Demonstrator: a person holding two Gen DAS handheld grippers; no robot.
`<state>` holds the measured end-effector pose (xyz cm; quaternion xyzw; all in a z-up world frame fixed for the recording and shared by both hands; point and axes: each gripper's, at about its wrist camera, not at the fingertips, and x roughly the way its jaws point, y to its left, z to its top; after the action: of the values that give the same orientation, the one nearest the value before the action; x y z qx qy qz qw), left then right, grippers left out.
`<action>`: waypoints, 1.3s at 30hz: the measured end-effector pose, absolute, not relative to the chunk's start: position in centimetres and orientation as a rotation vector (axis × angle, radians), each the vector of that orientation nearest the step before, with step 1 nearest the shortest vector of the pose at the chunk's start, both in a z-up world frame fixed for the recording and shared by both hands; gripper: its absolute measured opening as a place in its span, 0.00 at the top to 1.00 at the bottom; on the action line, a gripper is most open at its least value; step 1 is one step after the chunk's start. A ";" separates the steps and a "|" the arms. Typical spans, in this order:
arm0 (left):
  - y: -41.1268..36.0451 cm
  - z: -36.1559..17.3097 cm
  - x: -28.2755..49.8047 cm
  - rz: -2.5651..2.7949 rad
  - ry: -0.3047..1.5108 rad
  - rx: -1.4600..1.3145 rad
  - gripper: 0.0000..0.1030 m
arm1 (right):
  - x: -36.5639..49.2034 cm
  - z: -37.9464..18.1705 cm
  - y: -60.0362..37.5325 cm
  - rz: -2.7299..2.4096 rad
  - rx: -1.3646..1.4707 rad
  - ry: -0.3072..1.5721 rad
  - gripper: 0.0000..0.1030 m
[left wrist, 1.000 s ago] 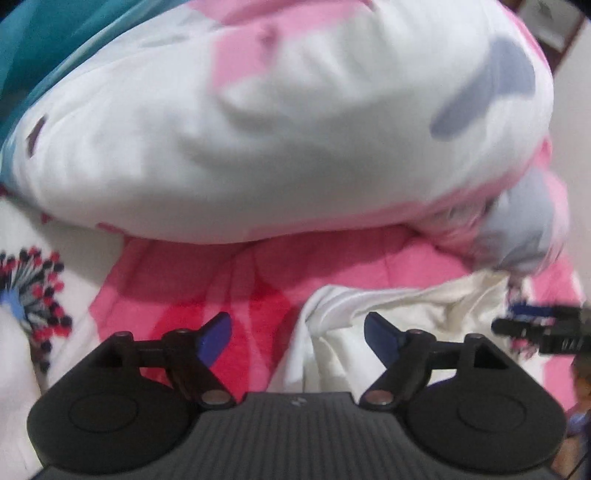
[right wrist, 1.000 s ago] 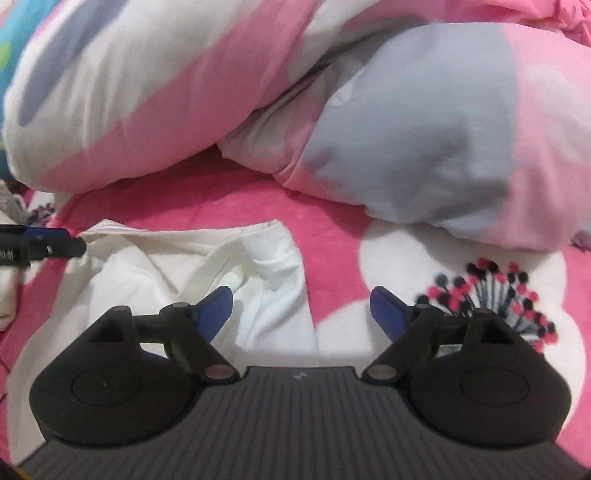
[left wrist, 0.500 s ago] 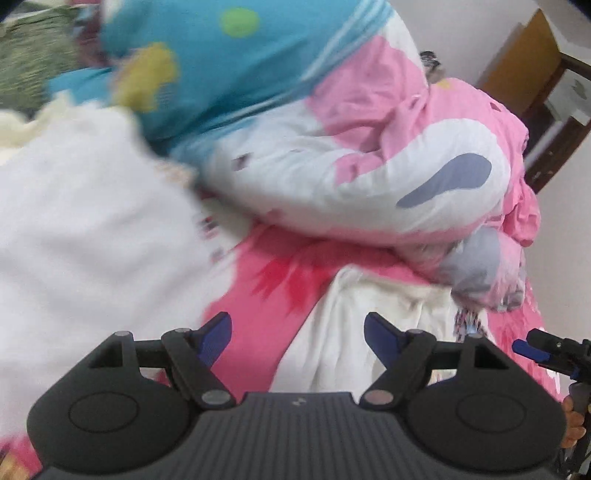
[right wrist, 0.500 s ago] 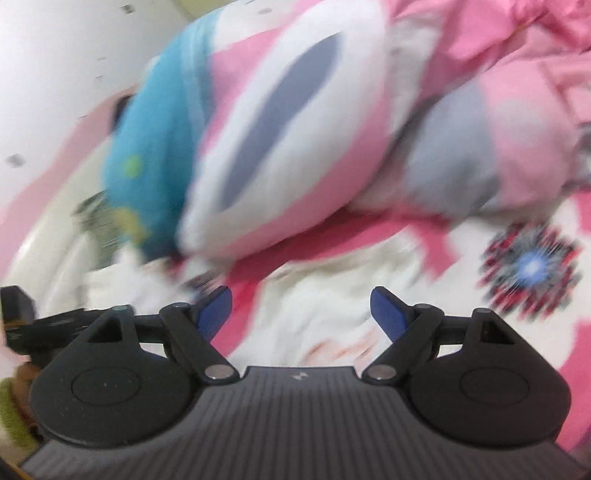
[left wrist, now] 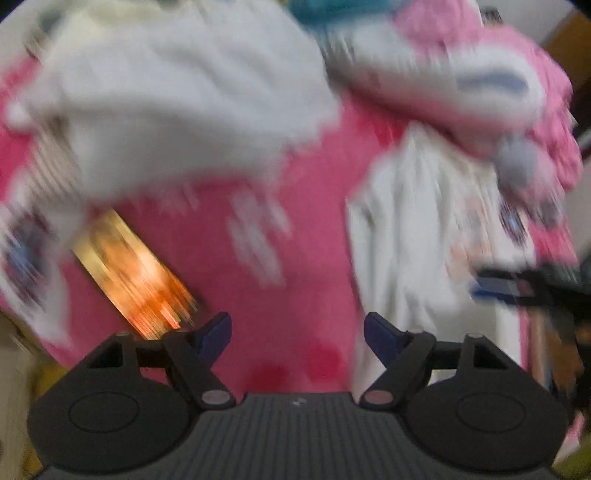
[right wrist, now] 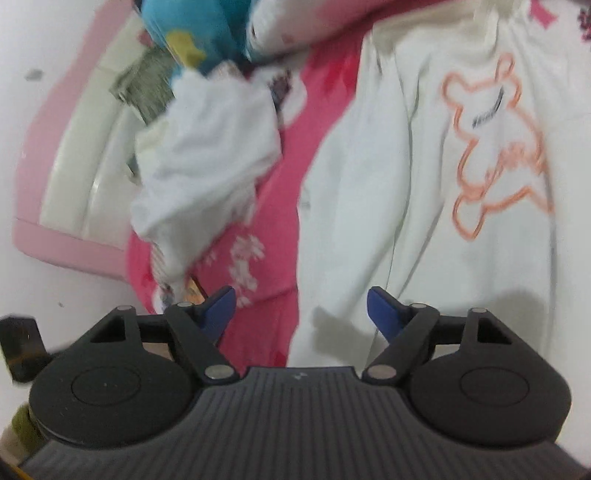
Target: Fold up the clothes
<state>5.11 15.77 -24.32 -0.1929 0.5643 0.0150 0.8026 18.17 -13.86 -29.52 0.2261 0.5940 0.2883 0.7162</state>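
Note:
A white top (right wrist: pixel 424 177) with an orange bear outline print lies spread on the pink floral bedsheet (right wrist: pixel 280 192). My right gripper (right wrist: pixel 301 308) hovers open over its lower left edge, holding nothing. In the blurred left wrist view the same white top (left wrist: pixel 417 236) lies to the right. My left gripper (left wrist: pixel 297 332) is open above bare pink sheet (left wrist: pixel 295 229), empty. The right gripper (left wrist: pixel 517 286) shows at that view's right edge, over the top.
A rumpled pile of white clothes (right wrist: pixel 207 147) lies left of the top, also blurred at upper left (left wrist: pixel 177 103). A pink-white duvet (left wrist: pixel 480 74) and a teal pillow (right wrist: pixel 195 33) sit behind. A pink headboard (right wrist: pixel 74 147) and a blurred orange object (left wrist: pixel 136 280) are at left.
Both grippers have pulled back and risen from the bedding; the views now look down on the whole white top and the clothes pile. Both stay open.

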 end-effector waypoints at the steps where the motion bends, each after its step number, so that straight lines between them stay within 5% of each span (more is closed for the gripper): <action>1: 14.7 -25.8 4.8 -0.002 1.253 -0.417 0.28 | 18.0 -30.1 -13.2 0.626 0.470 1.341 0.31; 4: 10.8 -29.2 3.8 -0.103 1.306 -0.320 0.31 | 17.8 -31.2 -11.4 0.614 0.406 1.375 0.42; 7: 8.1 -31.7 3.3 -0.151 1.352 -0.247 0.45 | 17.8 -31.7 -9.9 0.630 0.370 1.387 0.48; 13: 5.9 -32.8 2.1 -0.209 1.371 -0.207 0.76 | 17.0 -31.7 -8.4 0.631 0.291 1.411 0.51; 18: 5.2 -31.1 1.3 -0.231 1.331 -0.172 0.86 | 16.5 -32.1 -7.8 0.627 0.248 1.443 0.50; 23: 4.0 -30.5 0.6 -0.291 1.300 -0.138 0.86 | 15.9 -33.0 -6.9 0.616 0.177 1.473 0.51; 27: 3.0 -30.6 0.0 -0.343 1.295 -0.154 0.86 | 15.1 -33.9 -7.9 0.545 0.105 1.485 0.93; 33: 2.6 -31.0 -0.1 -0.367 1.295 -0.176 0.86 | 14.9 -33.3 -10.3 0.496 0.221 1.489 0.89; 36: 2.0 -31.2 -0.1 -0.375 1.295 -0.171 0.86 | 14.7 -33.9 -9.7 0.527 0.207 1.534 0.74; 39: 1.8 -31.5 -0.3 -0.367 1.303 -0.163 0.81 | 14.3 -34.5 -9.2 0.546 0.171 1.570 0.77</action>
<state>-0.35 1.83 -31.45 -0.0753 0.6020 -0.1697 0.7766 14.33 -9.22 -34.54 0.0758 0.6969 0.2421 0.6708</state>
